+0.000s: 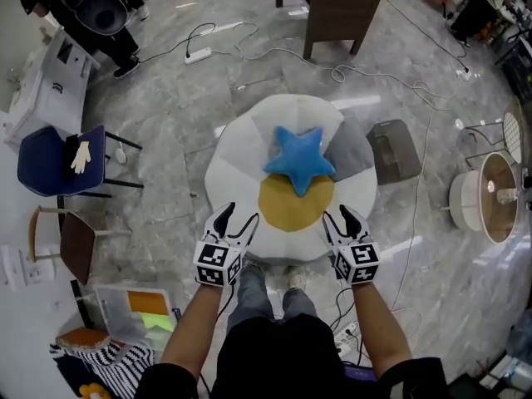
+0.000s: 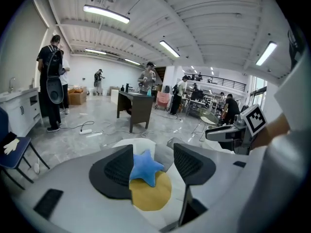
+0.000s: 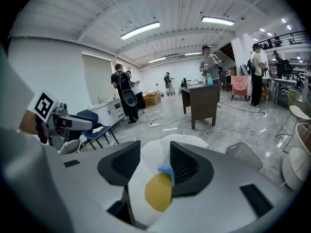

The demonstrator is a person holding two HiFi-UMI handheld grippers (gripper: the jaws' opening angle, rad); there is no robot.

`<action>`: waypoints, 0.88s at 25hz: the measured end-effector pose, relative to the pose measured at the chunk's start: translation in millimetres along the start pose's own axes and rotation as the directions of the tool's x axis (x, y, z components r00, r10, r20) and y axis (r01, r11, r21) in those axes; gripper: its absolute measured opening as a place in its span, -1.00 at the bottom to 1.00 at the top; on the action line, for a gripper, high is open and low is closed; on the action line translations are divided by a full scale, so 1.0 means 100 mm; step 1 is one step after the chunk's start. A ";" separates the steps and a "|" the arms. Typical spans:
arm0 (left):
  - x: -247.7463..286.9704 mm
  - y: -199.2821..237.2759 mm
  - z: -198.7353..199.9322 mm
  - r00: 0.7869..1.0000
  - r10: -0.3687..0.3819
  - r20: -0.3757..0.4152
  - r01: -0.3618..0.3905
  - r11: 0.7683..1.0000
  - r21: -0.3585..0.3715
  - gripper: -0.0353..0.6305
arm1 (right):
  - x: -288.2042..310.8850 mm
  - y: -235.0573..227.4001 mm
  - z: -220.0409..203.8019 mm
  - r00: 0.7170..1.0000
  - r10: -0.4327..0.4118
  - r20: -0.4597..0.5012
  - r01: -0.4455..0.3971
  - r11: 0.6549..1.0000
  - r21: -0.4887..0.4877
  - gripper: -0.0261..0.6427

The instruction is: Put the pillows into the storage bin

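Note:
A blue star pillow (image 1: 299,160) lies on a round yellow pillow (image 1: 291,208), with a grey pillow (image 1: 350,150) beside them. All three rest on a big white round cushion (image 1: 237,152). A dark grey storage bin (image 1: 395,150) stands on the floor just right of it. My left gripper (image 1: 240,214) and right gripper (image 1: 336,213) hover open and empty at the cushion's near edge, either side of the yellow pillow. The left gripper view frames the star (image 2: 145,166) and yellow pillow (image 2: 151,194) between open jaws. The right gripper view shows the yellow pillow (image 3: 158,192) and the bin (image 3: 243,152).
A dark wooden desk (image 1: 337,7) stands beyond the cushion, with cables and a power strip (image 1: 198,55) on the floor. A blue chair (image 1: 62,160) and a brown chair (image 1: 75,243) are at left, round stools (image 1: 486,194) at right. People stand at far left (image 1: 91,11).

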State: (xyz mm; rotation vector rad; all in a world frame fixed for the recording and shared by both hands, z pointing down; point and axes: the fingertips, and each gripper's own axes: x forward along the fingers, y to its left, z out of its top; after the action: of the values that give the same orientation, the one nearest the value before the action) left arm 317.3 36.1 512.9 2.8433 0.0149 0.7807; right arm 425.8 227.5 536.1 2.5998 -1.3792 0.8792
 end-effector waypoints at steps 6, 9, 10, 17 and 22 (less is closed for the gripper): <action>0.35 0.30 -0.07 0.989 -0.130 -0.073 0.135 0.989 0.061 -0.07 | 0.33 0.07 -0.03 0.992 -0.120 -0.029 0.120 0.993 -0.009 -0.30; 0.58 0.48 -0.20 0.975 -0.189 -0.117 0.199 0.977 0.075 -0.07 | 0.53 0.05 -0.12 0.981 -0.190 -0.043 0.192 0.981 0.033 -0.27; 0.67 0.53 -0.24 0.971 -0.204 -0.127 0.215 0.973 0.079 -0.07 | 0.61 0.05 -0.15 0.978 -0.202 -0.050 0.204 0.978 0.036 -0.25; 1.12 0.58 -0.68 0.949 -0.255 -0.187 0.278 0.954 0.112 -0.07 | 1.06 0.00 -0.75 0.968 -0.210 -0.137 0.217 0.976 0.038 -0.15; 1.52 0.73 -1.20 0.952 -0.225 -0.207 0.252 0.961 0.113 -0.06 | 1.51 -0.22 -1.43 0.959 -0.197 -0.202 0.203 0.979 0.006 -0.08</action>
State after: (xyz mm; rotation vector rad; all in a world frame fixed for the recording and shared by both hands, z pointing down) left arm 384.6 -4.0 704.4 2.8049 0.4498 1.0306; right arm 444.3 174.0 737.7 2.5294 -1.0400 1.0974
